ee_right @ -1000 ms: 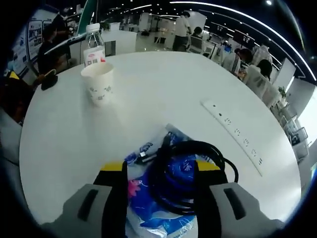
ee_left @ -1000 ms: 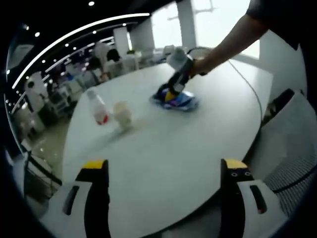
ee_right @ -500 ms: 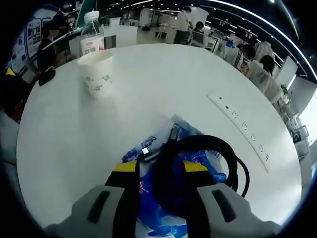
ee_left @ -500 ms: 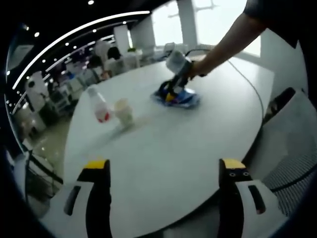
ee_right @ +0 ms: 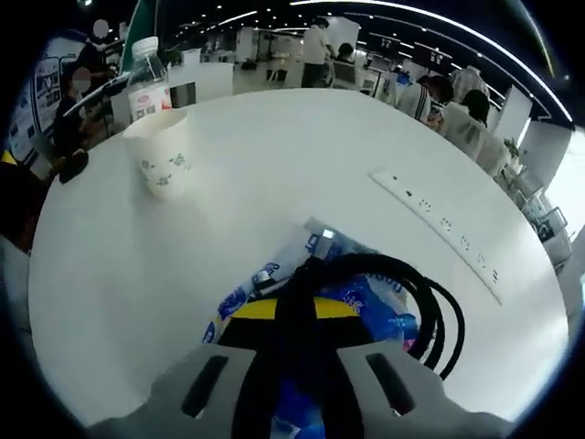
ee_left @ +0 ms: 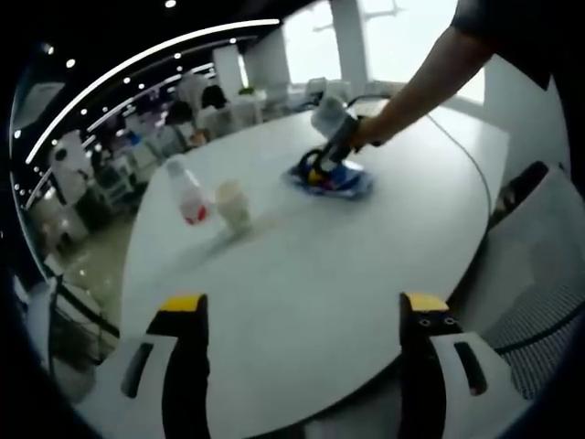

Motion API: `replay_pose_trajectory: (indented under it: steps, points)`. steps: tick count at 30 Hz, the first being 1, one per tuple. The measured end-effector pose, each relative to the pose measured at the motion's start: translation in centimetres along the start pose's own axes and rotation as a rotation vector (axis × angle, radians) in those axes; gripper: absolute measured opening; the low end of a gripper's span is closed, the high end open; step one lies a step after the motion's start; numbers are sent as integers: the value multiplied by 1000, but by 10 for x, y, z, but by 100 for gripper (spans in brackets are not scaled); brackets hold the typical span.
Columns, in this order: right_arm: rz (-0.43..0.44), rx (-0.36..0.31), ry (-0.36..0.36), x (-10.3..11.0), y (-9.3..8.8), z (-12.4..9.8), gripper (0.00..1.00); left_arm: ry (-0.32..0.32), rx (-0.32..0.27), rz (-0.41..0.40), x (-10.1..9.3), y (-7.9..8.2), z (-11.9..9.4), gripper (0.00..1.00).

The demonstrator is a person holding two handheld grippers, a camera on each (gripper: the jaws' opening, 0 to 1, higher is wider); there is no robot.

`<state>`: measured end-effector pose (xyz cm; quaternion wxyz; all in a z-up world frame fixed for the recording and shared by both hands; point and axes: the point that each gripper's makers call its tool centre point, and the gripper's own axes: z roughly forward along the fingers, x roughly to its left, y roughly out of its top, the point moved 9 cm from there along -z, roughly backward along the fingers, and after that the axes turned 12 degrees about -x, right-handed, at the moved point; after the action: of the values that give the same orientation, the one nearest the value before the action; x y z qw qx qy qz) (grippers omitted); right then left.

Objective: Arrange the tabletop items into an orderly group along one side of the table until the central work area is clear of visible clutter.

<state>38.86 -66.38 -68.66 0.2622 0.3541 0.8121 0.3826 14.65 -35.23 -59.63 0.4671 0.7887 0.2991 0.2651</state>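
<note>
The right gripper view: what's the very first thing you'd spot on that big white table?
A coil of black cable lying on a bright blue packet, with the right gripper closed on the cable. Further along the white table stand a paper cup and, just behind it, a water bottle.

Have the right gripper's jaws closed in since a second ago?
Yes. The right gripper has its jaws pinched together on the black cable above the blue packet; earlier they stood apart.

I see a white oval table (ee_right: 274, 174): bottle (ee_right: 146, 78) beside paper cup (ee_right: 162, 154), blue packet (ee_right: 366, 306), inset socket strip (ee_right: 448, 236)
</note>
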Motion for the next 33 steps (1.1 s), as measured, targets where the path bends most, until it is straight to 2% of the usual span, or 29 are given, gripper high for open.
replay_pose_trajectory:
  steps: [3,4,17,29,33]
  points:
    - [25,2,-5,0,0,-1,6,1,-2,0,0,0,0,83]
    - [61,-10,-9,-1,0,-2,6,1,-3,0,0,0,0,82]
    - [19,-53,-12,1,17,-18,4,8,-29,-2,1,3,-1,82]
    - [7,-102,-28,1,37,-38,3,21,-78,-15,2,8,-4,86]
    - [11,-129,-35,-4,45,-45,3,40,-117,-21,4,11,-7,86]
